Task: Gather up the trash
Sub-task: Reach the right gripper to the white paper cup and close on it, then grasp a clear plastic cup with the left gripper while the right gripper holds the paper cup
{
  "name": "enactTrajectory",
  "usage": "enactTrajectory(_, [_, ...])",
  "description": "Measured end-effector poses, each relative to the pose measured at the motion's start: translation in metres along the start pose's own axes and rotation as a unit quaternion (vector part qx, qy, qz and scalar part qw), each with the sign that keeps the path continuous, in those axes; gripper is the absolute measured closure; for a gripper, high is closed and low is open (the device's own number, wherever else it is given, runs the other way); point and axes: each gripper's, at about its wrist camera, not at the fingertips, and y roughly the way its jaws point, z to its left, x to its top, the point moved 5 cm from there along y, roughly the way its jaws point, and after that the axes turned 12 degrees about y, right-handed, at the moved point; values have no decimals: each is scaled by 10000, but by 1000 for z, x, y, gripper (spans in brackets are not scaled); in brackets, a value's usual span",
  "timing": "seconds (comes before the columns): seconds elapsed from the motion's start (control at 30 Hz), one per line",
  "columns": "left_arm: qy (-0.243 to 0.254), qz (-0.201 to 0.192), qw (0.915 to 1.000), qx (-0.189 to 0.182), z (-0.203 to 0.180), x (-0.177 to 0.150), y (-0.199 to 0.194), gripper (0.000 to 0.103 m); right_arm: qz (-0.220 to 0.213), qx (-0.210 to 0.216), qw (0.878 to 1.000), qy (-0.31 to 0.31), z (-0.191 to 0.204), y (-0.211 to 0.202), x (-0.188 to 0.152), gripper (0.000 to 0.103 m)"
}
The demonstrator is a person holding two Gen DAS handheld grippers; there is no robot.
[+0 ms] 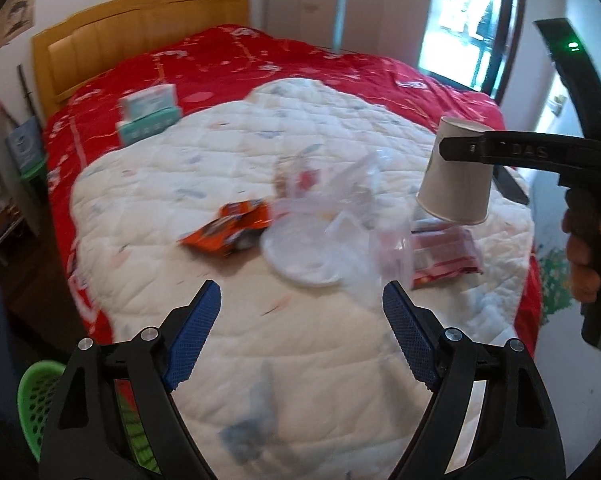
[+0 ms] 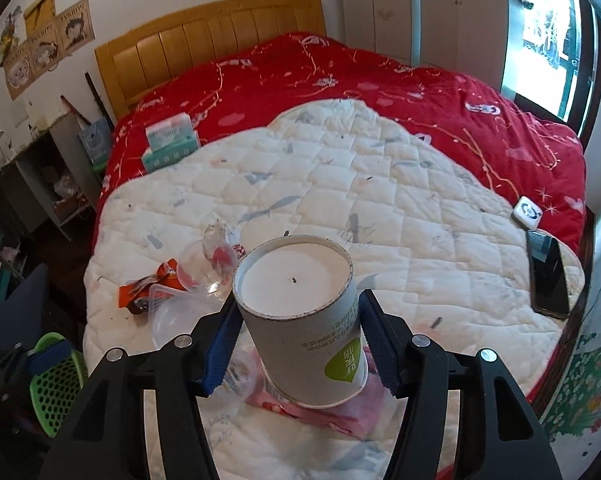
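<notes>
Held a white paper cup point(image 2: 296, 292) upside down in the right gripper point(image 2: 298, 308), base toward the camera, rim toward the bed, a green label on its side. Pressed the blue pads against opposite sides of the cup, jaws part closed around it. Carried the cup over a pink-and-red packet point(image 2: 352, 416) near the foot of the white quilt point(image 2: 380, 200); could not tell whether the rim touched the packet. Caught from the left wrist view the same cup point(image 1: 456, 176) tilted, one black finger of the right gripper point(image 1: 456, 152) across its wall, and a hand point(image 1: 584, 256) around the grip at the right edge.

Kept the left gripper point(image 1: 302, 292) low over the near part of the quilt point(image 1: 260, 340), jaws wide, nothing between the pads.

Left more trash on the quilt beyond the left gripper: an orange wrapper point(image 1: 232, 228), just beside it a round clear plastic lid point(image 1: 304, 256), and crumpled clear plastic point(image 1: 360, 200) between the lid and the cup; all blurred in that view.

Stood a green perforated basket point(image 1: 36, 396) on the floor by the bed's near left corner. Laid a dark phone point(image 2: 548, 276) and a small white device point(image 2: 527, 212) at the quilt's right edge, well apart from the trash. Stacked two teal boxes point(image 2: 170, 144) on the red bedspread point(image 2: 380, 80) near the wooden headboard point(image 2: 212, 36).
</notes>
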Motion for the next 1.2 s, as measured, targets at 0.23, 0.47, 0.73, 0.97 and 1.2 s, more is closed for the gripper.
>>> enactTrajectory(0.23, [346,-66,9983,-474,-35,15,14,31,-226,60,9997,76,-17,-27,-3,46])
enactTrajectory(0.47, [571,-22,9952,-796,-65,17,26,40,-319,71,9992,223,-39,-41,-9,46])
enactTrajectory(0.73, [587,364,9959,-579,-65,20,61,40,-327,134,9988,326,-54,-46,-15,46])
enactTrajectory(0.97, [535,416,9966,-477,-63,18,67,56,-295,194,9987,368,-55,-50,-25,46])
enactTrajectory(1.2, [296,227,9968,-708,-58,13,40,81,-381,305,9982,362,-44,-67,-35,46])
